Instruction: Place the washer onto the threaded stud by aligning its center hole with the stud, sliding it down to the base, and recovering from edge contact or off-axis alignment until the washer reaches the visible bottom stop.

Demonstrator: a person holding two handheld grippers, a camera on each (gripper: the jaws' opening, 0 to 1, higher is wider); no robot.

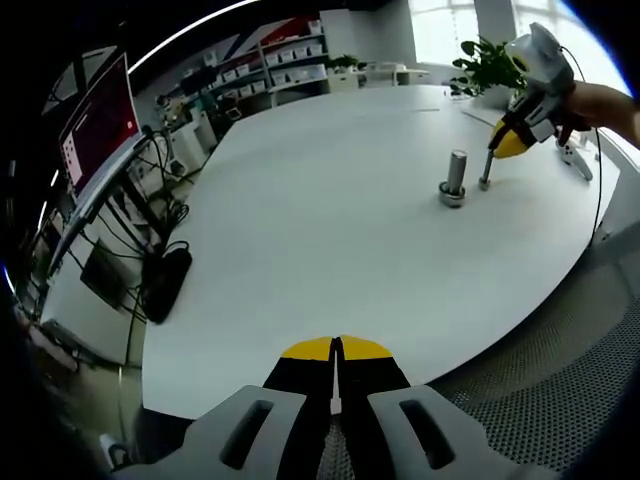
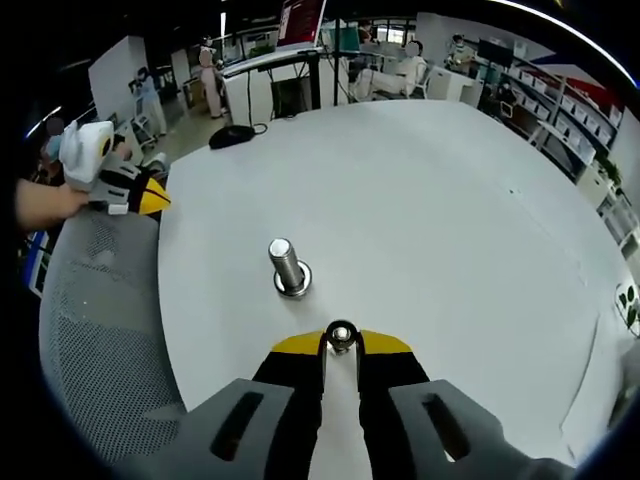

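Washer (image 2: 341, 337) pinched between right tool (image 2: 341, 345) tips, short of threaded stud (image 2: 285, 263) standing just ahead on white worktop (image 2: 430, 230). Left tool (image 1: 337, 347) closed, empty, well back from stud.

White round table with a stud standing on it

The white table (image 2: 450, 220) carries a threaded stud (image 2: 287, 262) standing upright on its wide base, a little beyond the right gripper's fingertips (image 2: 300, 345) and slightly to their left. In the left gripper view the same stud (image 1: 455, 177) stands far ahead of the closed fingertips (image 1: 312, 348), off to their right. A dark object (image 2: 232, 134) lies at the table's far edge in the right gripper view; what it is cannot be told. A grey mesh surface (image 2: 95, 330) borders the table's near rim.
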